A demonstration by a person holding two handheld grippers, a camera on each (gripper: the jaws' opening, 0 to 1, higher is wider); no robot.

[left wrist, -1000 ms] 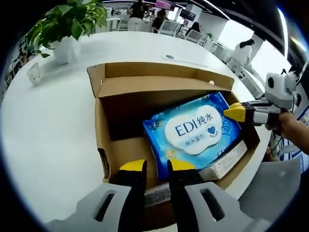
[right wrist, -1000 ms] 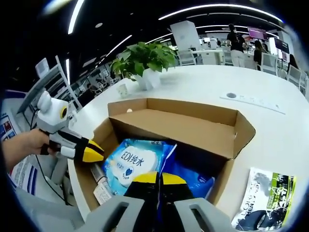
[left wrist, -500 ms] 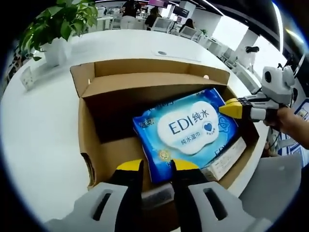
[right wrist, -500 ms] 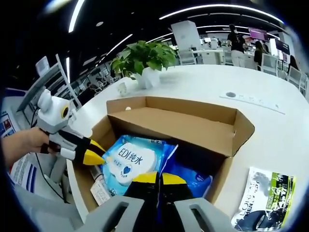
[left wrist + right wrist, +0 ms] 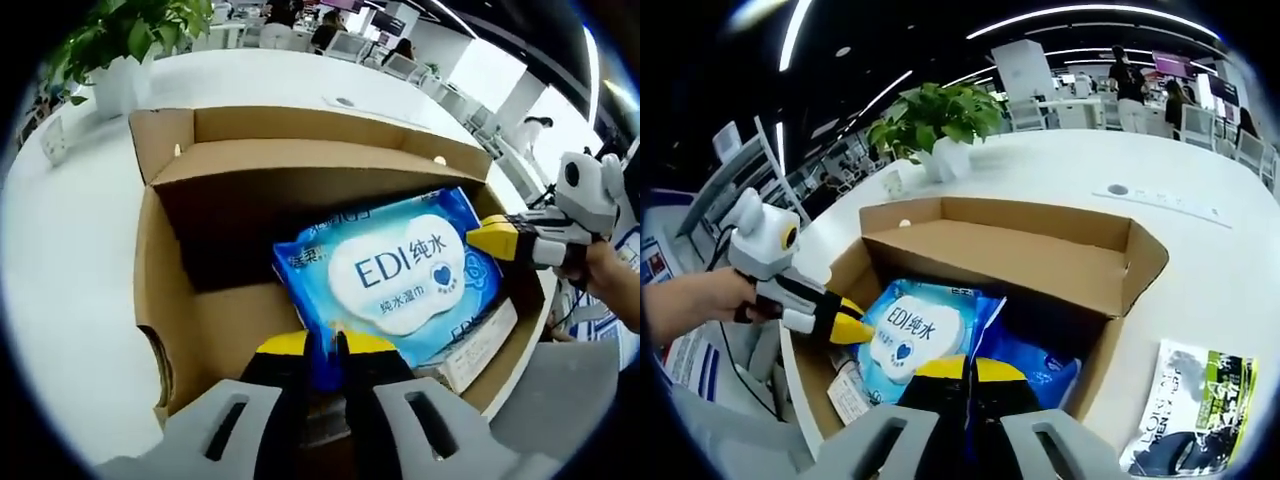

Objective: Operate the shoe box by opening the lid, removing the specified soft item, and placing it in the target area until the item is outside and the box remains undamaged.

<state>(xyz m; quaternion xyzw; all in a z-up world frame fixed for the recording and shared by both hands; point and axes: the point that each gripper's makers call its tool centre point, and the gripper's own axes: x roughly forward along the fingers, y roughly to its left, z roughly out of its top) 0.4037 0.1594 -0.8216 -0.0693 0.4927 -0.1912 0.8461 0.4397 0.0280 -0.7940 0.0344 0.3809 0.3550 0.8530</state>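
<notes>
My left gripper (image 5: 322, 345) has closed since a moment ago, pinching the blue wipes pack's (image 5: 395, 275) near edge inside the open shoe box (image 5: 160, 290); my right gripper (image 5: 970, 367) clamps its opposite edge. White bench (image 5: 70, 250) lies open around.

**An open-plan office floor**

A large open office is indicated; a broad white curved counter (image 5: 1200, 260) is seen, with a potted plant (image 5: 938, 125) set on it; long strip lights (image 5: 1090, 18) are run across a dark ceiling; rows of desks and chairs (image 5: 1200, 130) are seen behind, where people (image 5: 1130, 90) are standing; further workstations (image 5: 400, 65) are visible in the left gripper view.
</notes>
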